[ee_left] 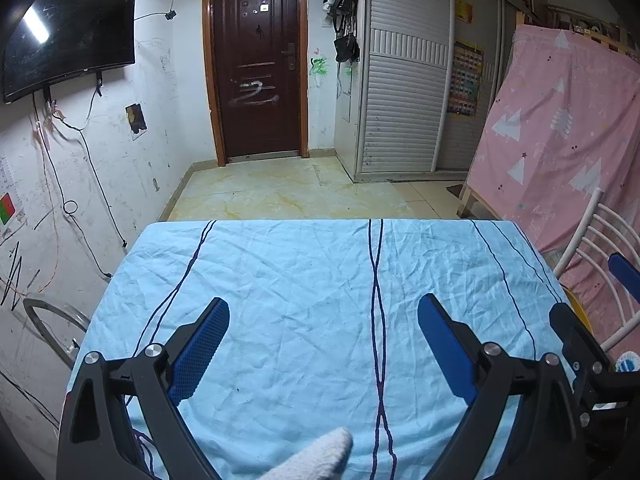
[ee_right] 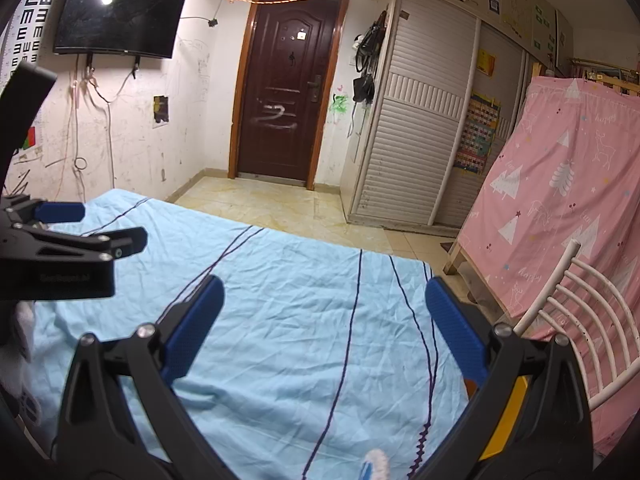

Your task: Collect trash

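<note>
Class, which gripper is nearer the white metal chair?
Right. The right gripper hovers beside the white metal chair; the left gripper is farther away, over the blue cloth's middle.

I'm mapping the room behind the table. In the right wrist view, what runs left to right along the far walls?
Eye chart → wall-mounted TV → dark wooden door → hanging black bags → white slatted wardrobe → colourful poster → pink tree-print cloth.

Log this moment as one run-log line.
left gripper: open, empty | right gripper: open, empty | both above blue cloth | trash: none in view
</note>
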A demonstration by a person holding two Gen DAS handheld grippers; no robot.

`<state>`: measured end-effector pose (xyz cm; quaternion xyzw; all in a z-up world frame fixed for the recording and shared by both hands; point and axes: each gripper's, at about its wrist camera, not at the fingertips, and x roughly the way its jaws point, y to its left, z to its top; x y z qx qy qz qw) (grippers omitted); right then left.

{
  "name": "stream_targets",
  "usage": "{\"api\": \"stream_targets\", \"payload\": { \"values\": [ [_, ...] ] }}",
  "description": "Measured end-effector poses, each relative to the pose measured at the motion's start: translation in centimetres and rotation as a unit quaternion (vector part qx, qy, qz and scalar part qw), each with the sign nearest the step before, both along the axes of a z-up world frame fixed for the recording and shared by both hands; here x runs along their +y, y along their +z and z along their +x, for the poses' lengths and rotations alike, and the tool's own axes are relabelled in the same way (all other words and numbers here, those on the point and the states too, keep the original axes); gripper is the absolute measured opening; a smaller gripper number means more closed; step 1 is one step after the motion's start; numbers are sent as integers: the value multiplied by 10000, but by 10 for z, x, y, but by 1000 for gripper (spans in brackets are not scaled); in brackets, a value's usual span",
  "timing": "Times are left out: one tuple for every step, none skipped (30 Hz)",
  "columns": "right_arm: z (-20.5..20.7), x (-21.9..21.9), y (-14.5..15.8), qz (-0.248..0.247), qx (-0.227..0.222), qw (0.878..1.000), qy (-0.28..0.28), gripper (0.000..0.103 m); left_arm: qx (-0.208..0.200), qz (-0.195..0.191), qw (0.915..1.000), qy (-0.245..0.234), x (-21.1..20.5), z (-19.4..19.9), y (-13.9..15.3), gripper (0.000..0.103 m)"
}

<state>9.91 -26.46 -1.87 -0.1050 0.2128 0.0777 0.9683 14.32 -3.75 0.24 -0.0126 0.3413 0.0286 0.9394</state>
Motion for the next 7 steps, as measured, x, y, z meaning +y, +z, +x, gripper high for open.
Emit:
{"api": "stream_targets", "payload": {
  "values": [
    [0, 0, 0, -3, -1, 10000, -3, 97, 0, -8, 10000, -3, 0, 0, 0, 86],
    [0, 0, 0, -2, -3, 10000, -3, 97, 4, -12, 10000, -4, 0, 0, 0, 86],
    [0, 0, 0, 0, -4, 10000, -3, 97, 6, -15, 10000, -2, 0, 0, 0, 86],
    [0, 0, 0, 1, -4, 10000, -4, 97, 6, -17, 10000, 4, 0, 0, 0, 86],
    [0, 0, 0, 0, -1, 10000, -4, 97, 6, -13, 10000, 0, 0, 0, 0, 86],
    [0, 0, 0, 6, 0, 10000, -5, 97, 12, -19, 10000, -1, 0, 1, 0, 86],
    [0, 0, 0, 4, 0, 10000, -3, 97, 16, -16, 10000, -1, 0, 1, 0, 86]
  ]
}}
